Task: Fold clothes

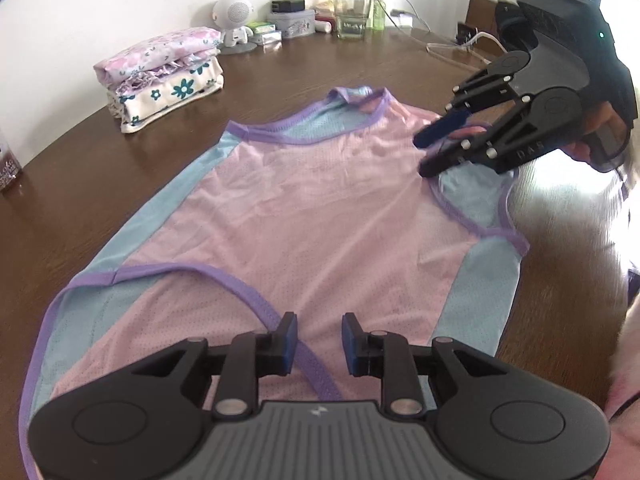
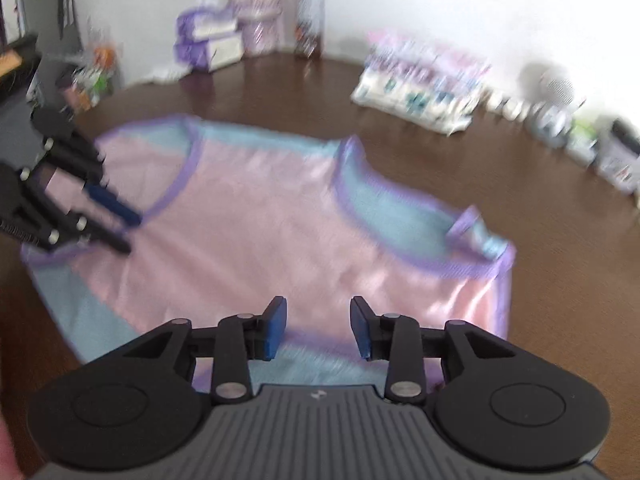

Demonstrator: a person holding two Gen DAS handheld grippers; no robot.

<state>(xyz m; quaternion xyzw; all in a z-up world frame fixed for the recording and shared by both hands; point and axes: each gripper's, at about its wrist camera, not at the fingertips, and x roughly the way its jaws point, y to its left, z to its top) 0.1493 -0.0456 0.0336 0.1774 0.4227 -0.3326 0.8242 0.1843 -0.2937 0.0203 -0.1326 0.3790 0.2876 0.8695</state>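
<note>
on the dark wooden table (image 1: 280,68) a pink sleeveless top (image 1: 304,216) lies spread flat, pale blue side panels, purple binding round the neck and armholes. left gripper (image 1: 319,342) hangs low over one end of the top, fingers apart with a clear gap between the blue pads, and nothing in that gap but the cloth and a purple armhole edge underneath. over at the far right of the left wrist view, the right gripper (image 1: 430,154) comes in at a slant above the top's right armhole, a hand (image 1: 600,128) wrapped round its handle; its fingers are parted too, tips just above the fabric, whether they touch it i cannot tell. right wrist view is heavily blurred, yet it shows the same thing: two blue pads spread wide over the pink and blue cloth, nothing pinched. back by the wall, a stack of folded floral clothes (image 1: 160,76) sits well apart from the top, and beside it a small white round speaker (image 1: 234,20) and a clutter of boxes and bottles (image 1: 320,16).
</note>
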